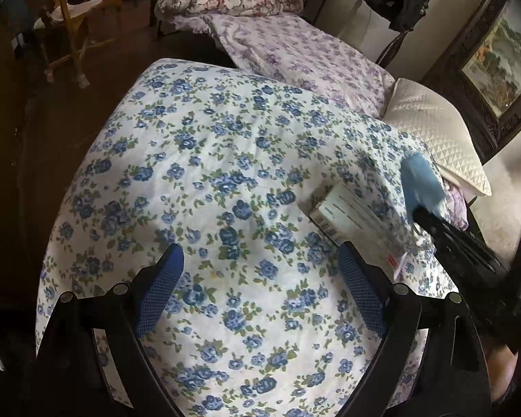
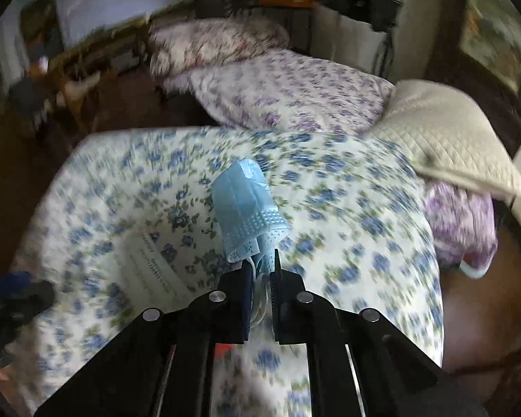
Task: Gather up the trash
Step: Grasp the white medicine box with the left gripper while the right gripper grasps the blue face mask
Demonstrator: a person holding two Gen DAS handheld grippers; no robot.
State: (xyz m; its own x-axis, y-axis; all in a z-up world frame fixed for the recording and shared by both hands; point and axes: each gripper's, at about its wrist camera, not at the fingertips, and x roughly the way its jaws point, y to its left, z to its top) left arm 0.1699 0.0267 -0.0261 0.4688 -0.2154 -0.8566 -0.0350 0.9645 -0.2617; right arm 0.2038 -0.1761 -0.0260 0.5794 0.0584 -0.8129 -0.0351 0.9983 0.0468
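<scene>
Right gripper (image 2: 264, 271): pinched tight on blue face mask (image 2: 246, 208)
Left gripper (image 1: 260, 278): wide apart, holding nothing, above flowery bed (image 1: 198, 160)
Box (image 1: 350, 219): lying on bed

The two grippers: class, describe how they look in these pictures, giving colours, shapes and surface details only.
The left gripper has black angular linkage arms with round silver pivot pins, and two tapered fingers covered in blue textured mesh pads. The right gripper shows the same black arms and silver pins, with a dark blue pad on one finger. No cables or sleeves are clearly visible.
</scene>
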